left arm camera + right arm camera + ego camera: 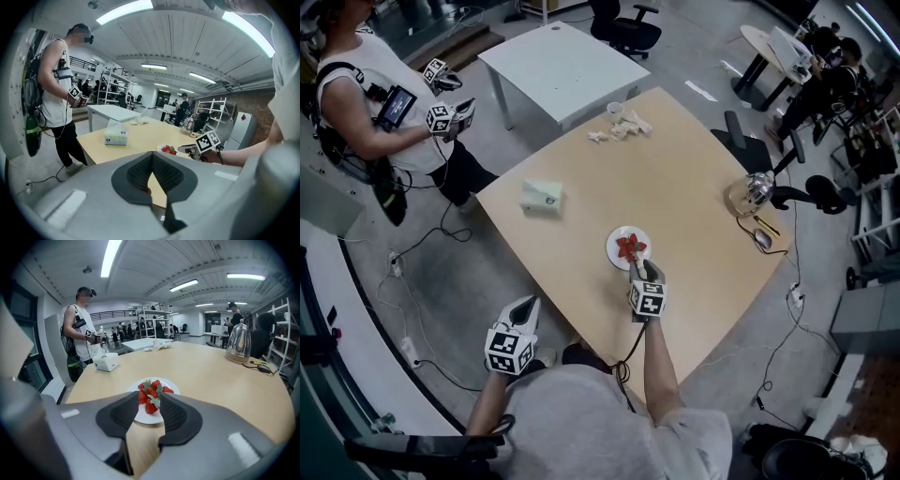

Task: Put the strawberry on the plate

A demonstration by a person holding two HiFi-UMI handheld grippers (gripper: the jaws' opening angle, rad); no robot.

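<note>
The strawberries [151,396] are seen on the plate [144,416], framed by the parted jaws of the right gripper [149,401]; only in the left gripper view are the jaws of the left gripper [153,157] shown pressed together.

Bright, even indoor light from long ceiling strips [110,258]. Faint, soft shadows beneath the table [694,178]. White plate [614,251] close to washed out from above. Heavy fisheye bending and dark rounded corners in both gripper views. Slight softness nearest the lens.
</note>
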